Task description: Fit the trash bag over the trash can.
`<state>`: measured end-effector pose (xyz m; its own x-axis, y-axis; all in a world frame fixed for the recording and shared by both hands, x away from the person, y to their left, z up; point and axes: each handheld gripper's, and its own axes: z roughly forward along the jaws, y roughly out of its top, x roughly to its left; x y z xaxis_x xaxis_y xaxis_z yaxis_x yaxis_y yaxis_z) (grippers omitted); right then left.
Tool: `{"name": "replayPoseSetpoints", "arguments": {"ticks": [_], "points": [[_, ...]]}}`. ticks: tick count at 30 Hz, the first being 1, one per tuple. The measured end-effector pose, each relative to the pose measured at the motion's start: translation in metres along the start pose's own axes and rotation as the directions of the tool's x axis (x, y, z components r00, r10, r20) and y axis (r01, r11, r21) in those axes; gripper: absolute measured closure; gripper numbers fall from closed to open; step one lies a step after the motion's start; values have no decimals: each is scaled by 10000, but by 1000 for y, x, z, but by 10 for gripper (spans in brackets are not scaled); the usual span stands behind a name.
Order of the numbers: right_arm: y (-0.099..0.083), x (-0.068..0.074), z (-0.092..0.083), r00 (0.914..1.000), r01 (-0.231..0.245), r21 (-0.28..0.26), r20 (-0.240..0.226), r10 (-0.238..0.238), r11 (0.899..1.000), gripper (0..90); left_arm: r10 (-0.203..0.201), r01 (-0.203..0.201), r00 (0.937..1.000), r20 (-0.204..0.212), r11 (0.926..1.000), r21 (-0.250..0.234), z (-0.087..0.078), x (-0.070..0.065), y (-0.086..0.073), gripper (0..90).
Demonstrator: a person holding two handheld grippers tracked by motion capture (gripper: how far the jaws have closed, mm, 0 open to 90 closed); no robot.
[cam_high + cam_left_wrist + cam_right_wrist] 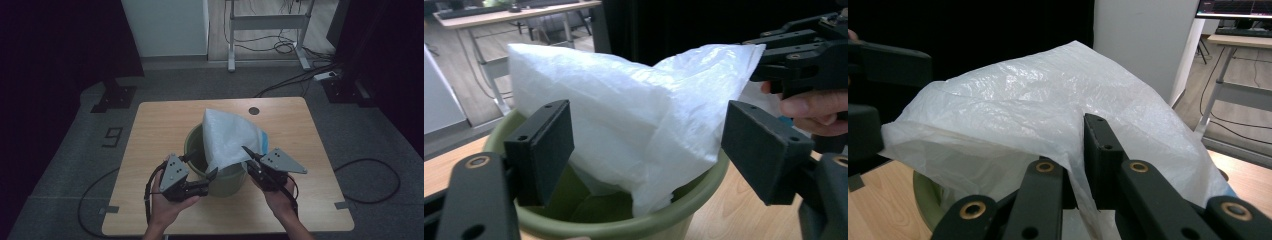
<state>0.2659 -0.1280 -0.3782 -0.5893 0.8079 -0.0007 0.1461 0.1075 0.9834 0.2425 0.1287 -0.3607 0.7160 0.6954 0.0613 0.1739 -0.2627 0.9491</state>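
Note:
A white plastic bag (227,135) stands half inside a green bucket (226,184) in the middle of the wooden table (160,125), and its top rises well above the rim. My right gripper (246,150) is shut on the bag's near right edge, lifting it. In the right gripper view, the film (1038,100) drapes over the shut jaws of my right gripper (1079,135). My left gripper (201,166) is open at the bucket's near left rim. In the left gripper view, its pads (544,145) stand wide apart before the bag (624,100) and the bucket (624,227), not touching them.
A round cable hole (254,110) is at the table's far edge. Behind the table stand a white cabinet (165,27) and a desk frame (267,22). Cables (367,180) lie on the grey floor. Bare tabletop surrounds the bucket.

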Motion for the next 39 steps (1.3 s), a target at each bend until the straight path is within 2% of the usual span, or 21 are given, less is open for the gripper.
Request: {"name": "replayPoseSetpoints", "arguments": {"ticks": [2, 5, 7, 11, 13, 16, 18, 21, 24, 26, 28, 32, 35, 37, 38, 39], "points": [[0, 0, 0, 10000, 11, -5, -25, -11, 10000, 832, 38, -38, 10000, 61, 10000, 26, 3, -1, -1, 219], [1, 0, 0, 10000, -23, -28, -19, 23, 10000, 833, 84, -84, 9999, 120, 10000, 20, 5, -1, -2, 324], [1, 1, 0, 10000, -32, -51, -60, 32, 10000, 832, 193, -194, 9993, 334, 9998, 24, 7, -1, -2, 484], [1, 2, -1, 9998, 56, -62, -181, -57, 10000, 801, 307, -303, 9984, 482, 9995, -84, 10, -2, -1, 691], [-1, 3, -2, 9997, 74, -24, -214, -74, 10000, 680, 80, -62, 9983, 574, 9995, -306, 8, 0, 1, 785], [-9, 9, -8, 9985, 318, 97, 453, -322, 9994, 462, -402, 427, 9986, 346, 9963, -752, 4, 4, 2, 837], [-19, 13, -14, 9954, 527, 147, 793, -537, 9985, 390, -586, 609, 9979, 260, 9934, -972, 2, 7, 2, 856], [-34, 15, -21, 9899, 656, 290, 1241, -687, 9974, 348, -768, 777, 9970, 118, 9897, -1201, -2, 10, 1, 875], [-42, 9, -29, 9868, 273, 233, 1589, -306, 9994, 333, -1137, 1146, 9934, 141, 9817, -1520, -8, 16, -1, 884], [-44, 4, -33, 9865, 39, 33, 1637, -44, 10000, 334, -1365, 1392, 9902, 280, 9784, -1531, -9, 21, -2, 885], [-43, 0, -38, 9876, -130, -125, 1565, 148, 9998, 377, -1481, 1512, 9885, 313, 9766, -1531, -9, 23, -4, 885], [-42, -3, -42, 9893, -164, -245, 1445, 198, 9996, 419, -1622, 1634, 9865, 205, 9727, -1650, -12, 28, -7, 888], [-42, -9, -44, 9907, -395, -183, 1294, 416, 9991, 504, -1690, 1693, 9855, 168, 9702, -1732, -17, 32, -7, 890], [-43, -13, -44, 9900, -595, -8, 1285, 591, 9982, 625, -1692, 1694, 9855, 160, 9705, -1718, -21, 35, -7, 896], [-43, -15, -44, 9910, -753, 23, 1112, 745, 9972, 667, -1766, 1754, 9842, 96, 9680, -1794, -23, 38, -8, 897], [-43, -17, -43, 9904, -853, 61, 1094, 841, 9963, 665, -1846, 1841, 9827, 149, 9656, -1838, -25, 39, -8, 897]]}}
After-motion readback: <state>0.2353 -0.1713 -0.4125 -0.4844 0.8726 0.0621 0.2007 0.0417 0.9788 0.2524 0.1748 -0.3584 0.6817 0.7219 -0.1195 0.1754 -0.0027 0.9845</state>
